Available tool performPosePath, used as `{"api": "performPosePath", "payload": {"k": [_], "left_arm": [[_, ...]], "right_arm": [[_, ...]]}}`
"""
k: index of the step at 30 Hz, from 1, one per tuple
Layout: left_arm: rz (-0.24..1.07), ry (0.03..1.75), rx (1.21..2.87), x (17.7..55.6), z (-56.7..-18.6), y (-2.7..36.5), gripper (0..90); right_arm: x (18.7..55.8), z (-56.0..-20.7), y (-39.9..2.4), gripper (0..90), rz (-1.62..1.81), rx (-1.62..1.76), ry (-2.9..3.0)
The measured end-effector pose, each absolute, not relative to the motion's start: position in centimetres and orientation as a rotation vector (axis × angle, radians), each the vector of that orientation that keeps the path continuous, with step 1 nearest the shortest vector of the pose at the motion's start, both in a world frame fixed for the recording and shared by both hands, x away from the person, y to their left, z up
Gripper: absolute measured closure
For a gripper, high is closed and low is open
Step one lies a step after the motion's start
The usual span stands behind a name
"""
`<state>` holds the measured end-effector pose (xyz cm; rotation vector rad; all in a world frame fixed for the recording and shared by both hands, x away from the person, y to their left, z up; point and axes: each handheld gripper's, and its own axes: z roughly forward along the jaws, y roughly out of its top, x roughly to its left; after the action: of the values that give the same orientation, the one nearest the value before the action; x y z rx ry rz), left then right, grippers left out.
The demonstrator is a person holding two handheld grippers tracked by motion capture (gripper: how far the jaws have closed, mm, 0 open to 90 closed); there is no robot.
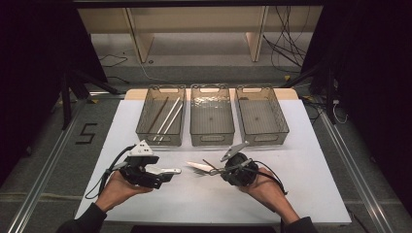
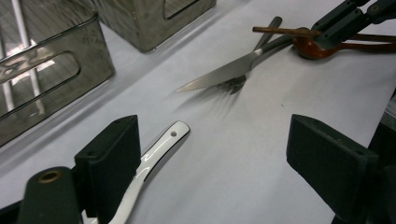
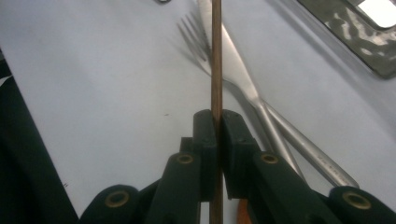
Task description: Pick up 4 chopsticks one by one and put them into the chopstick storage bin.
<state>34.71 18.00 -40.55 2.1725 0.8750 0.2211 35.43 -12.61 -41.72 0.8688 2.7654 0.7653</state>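
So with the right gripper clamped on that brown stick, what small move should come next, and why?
Probably carry it toward the left bin. The right gripper has its fingers shut on a thin brown chopstick, above the knife and fork. That bin already holds similar sticks; the middle bin looks empty.

At twelve o'clock across my white surface (image 1: 301, 194) stand three clear bins (image 1: 212, 114) side by side. The one toward eleven o'clock (image 1: 162, 114) holds several long sticks (image 1: 167, 118). Dark cables (image 1: 286, 41) trail on the floor beyond them.
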Motion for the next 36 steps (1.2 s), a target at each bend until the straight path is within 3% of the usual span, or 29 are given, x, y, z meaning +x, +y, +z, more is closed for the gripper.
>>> {"api": "performPosePath", "payload": {"k": [19, 28, 36], "left_arm": [[0.161, 0.588, 2.396, 35.3, -40.7, 13.3, 19.6], [0.138, 0.443, 2.471, 35.1, -41.1, 11.2, 28.3], [0.105, 0.318, 2.515, 34.8, -41.5, 10.3, 44.1]], "right_arm": [[33.5, -41.7, -10.5, 85.8, 0.719, 0.607, 2.838], [32.8, -41.6, -9.8, 85.8, 0.699, 0.497, 2.867], [32.4, -41.7, -9.4, 85.8, 0.695, 0.429, 2.885]]}}
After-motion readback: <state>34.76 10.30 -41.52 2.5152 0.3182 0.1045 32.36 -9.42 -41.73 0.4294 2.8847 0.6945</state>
